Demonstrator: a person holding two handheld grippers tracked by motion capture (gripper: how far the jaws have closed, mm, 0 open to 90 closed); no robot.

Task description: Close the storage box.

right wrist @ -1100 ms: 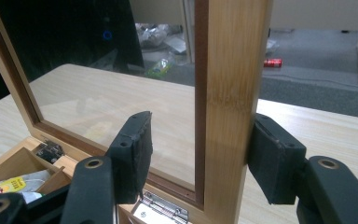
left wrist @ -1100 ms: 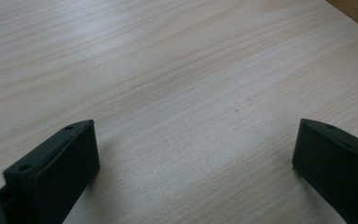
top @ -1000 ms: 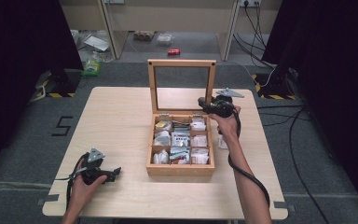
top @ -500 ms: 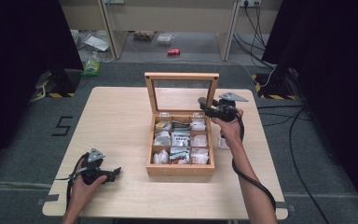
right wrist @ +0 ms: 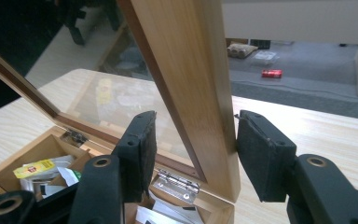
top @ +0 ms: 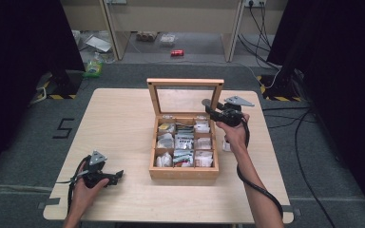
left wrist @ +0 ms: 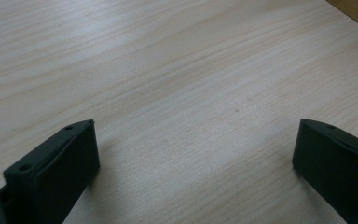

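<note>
- The right gripper (right wrist: pixel 191 149) has its two black jaws on either side of the wooden side bar of the glass-windowed lid (right wrist: pixel 193 84). They have just been closing. The right pad seems to touch the bar; the left pad has a gap.
- That lid stands nearly upright at the back of the open wooden tea box (top: pixel 184 173), which sits mid-table, full of small packets.
- If the pads slip, I think the lid could drop shut or fall back and tug its silver hinge (right wrist: pixel 176 183).
- The left gripper (top: pixel 116 175) rests wide open and empty, left of the box, on the pale wooden table (left wrist: pixel 177 79).
</note>
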